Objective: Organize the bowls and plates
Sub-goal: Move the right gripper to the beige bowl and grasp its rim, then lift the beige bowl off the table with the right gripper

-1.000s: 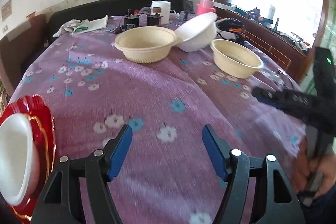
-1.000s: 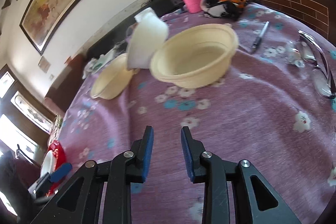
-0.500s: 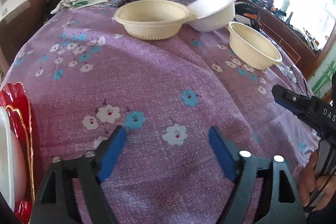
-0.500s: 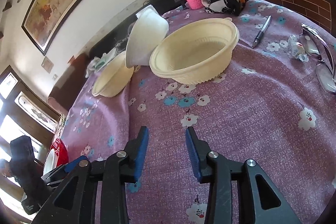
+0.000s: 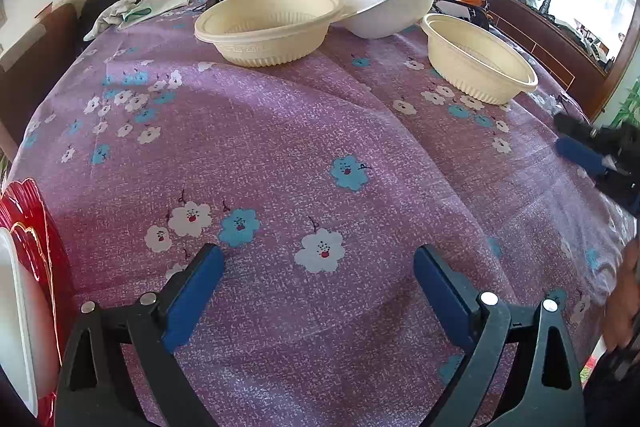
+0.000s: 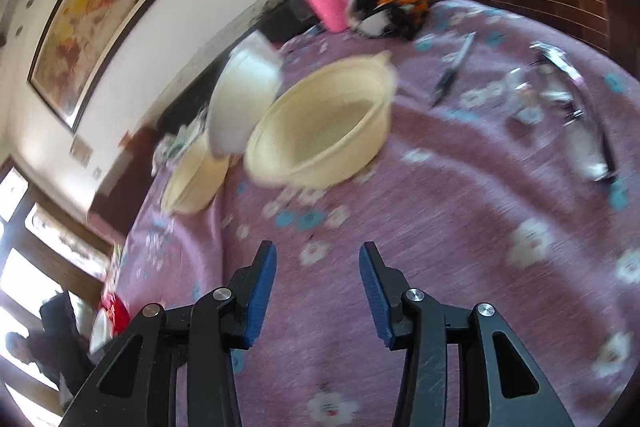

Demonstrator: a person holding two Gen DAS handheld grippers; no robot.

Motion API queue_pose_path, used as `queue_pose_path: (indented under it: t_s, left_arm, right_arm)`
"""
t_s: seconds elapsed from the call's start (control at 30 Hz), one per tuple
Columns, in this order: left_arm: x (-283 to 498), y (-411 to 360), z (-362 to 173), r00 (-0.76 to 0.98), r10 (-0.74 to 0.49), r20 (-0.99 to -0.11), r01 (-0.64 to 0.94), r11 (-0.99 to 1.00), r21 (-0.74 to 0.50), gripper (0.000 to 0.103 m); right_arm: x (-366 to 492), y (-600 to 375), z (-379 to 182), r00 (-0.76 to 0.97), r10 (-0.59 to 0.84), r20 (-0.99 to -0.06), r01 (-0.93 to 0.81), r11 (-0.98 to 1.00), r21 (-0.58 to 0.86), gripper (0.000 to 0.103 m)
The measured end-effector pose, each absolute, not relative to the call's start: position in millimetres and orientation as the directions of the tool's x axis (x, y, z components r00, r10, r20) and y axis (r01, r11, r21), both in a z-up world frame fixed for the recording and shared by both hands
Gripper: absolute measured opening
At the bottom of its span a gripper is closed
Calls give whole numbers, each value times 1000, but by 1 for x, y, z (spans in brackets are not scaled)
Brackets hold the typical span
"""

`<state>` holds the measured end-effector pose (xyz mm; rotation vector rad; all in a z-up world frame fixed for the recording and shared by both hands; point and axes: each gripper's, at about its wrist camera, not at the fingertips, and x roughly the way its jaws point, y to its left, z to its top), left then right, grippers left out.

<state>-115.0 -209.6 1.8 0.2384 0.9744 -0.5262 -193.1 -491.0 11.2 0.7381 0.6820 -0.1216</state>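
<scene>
Left wrist view: left gripper (image 5: 318, 291) low over a purple flowered tablecloth (image 5: 280, 147), blue pads spread wide and just widened further, nothing between them, so released and empty. At far left edge, red plate (image 5: 30, 223) with a white dish (image 5: 16, 327) lying on it, likely a stack already begun. Farther back, large cream bowl (image 5: 270, 25) upright on the cloth, white bowl (image 5: 390, 3) tilted with its rim resting on the cream bowl's edge, probably tipped there rather than nested. To the right and apart, second cream bowl (image 5: 478, 57) upright. Right gripper (image 5: 580, 157) visible at right edge as a blue pad on a black frame, near that second bowl, with part of a hand below it. Right wrist view: blurred, as from motion. Right gripper (image 6: 318, 291) pointing at the nearer cream bowl (image 6: 324, 131), pads partly apart and just opening, nothing between them, seemingly readied to take the rim. White bowl (image 6: 240, 103) leaning behind, other cream bowl (image 6: 196, 179) beyond. Shown only here: pen (image 6: 452, 71), pink bottle (image 6: 328, 1), framed painting (image 6: 96, 27), and red plate (image 6: 116, 309) small at lower left. Shown only from the left: white bowl's rim contact, clearly.
</scene>
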Motion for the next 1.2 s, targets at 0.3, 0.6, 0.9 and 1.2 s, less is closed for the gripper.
queue_pose_path:
  t_s: [0.3, 0.6, 0.9, 1.2]
  left_arm:
    - [-114, -207, 4, 452, -326, -831, 515, 855, -55, 96]
    - [-113, -204, 5, 450, -337, -827, 514, 855, -69, 96]
    - [-114, -196, 9, 473, -353, -807, 488, 868, -93, 96]
    - [-112, -196, 8, 458, -361, -812, 493, 864, -106, 96]
  right_arm:
    - [-168, -550, 26, 784, 56, -619, 410, 701, 583, 61]
    - [-141, -551, 7, 754, 135, -643, 409, 670, 620, 17]
    - [-206, -489, 24, 785, 335, -521, 244, 607, 756, 14]
    - [-236, -457, 31, 769, 367, -523, 187, 654, 734, 23]
